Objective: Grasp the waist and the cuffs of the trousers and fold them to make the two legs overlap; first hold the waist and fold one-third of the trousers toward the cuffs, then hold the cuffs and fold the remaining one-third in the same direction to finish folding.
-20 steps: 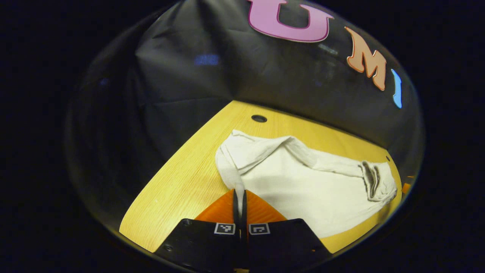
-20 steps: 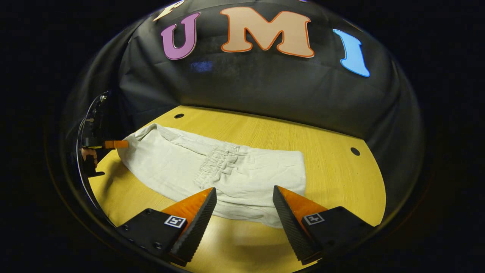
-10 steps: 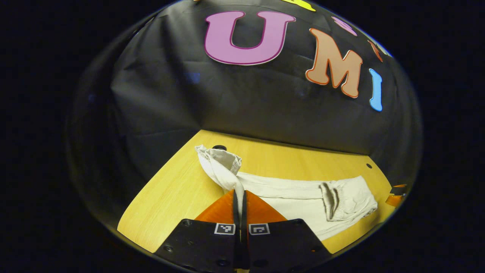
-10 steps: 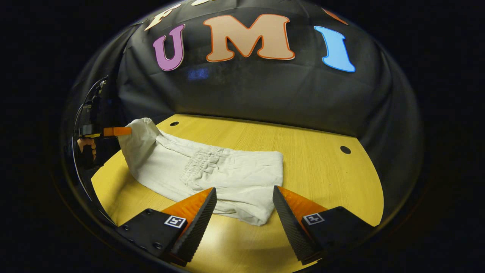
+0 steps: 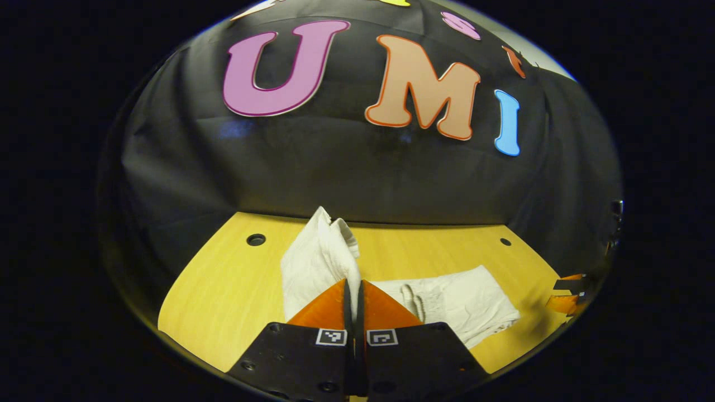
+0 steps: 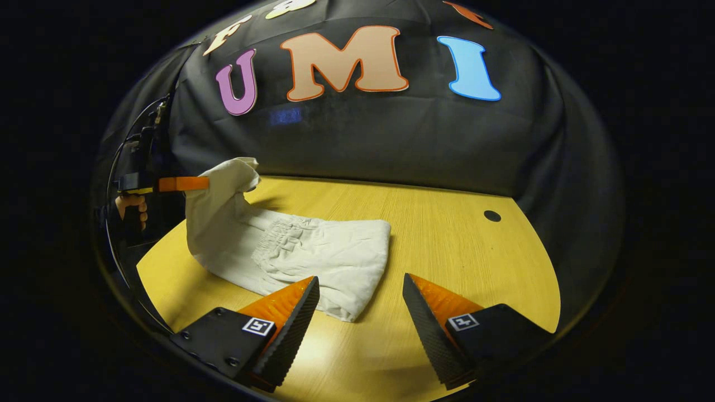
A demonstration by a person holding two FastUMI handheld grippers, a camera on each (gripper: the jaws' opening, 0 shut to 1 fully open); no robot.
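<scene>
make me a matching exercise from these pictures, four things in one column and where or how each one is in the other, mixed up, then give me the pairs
Things
1. left claw
2. right claw
3. trousers
4. table

States
A. open, holding nothing
B. one end lifted, the rest lying flat
C. shut on white cloth
D. wooden, with small dark round holes

Pairs: 1-C, 2-A, 3-B, 4-D
</scene>
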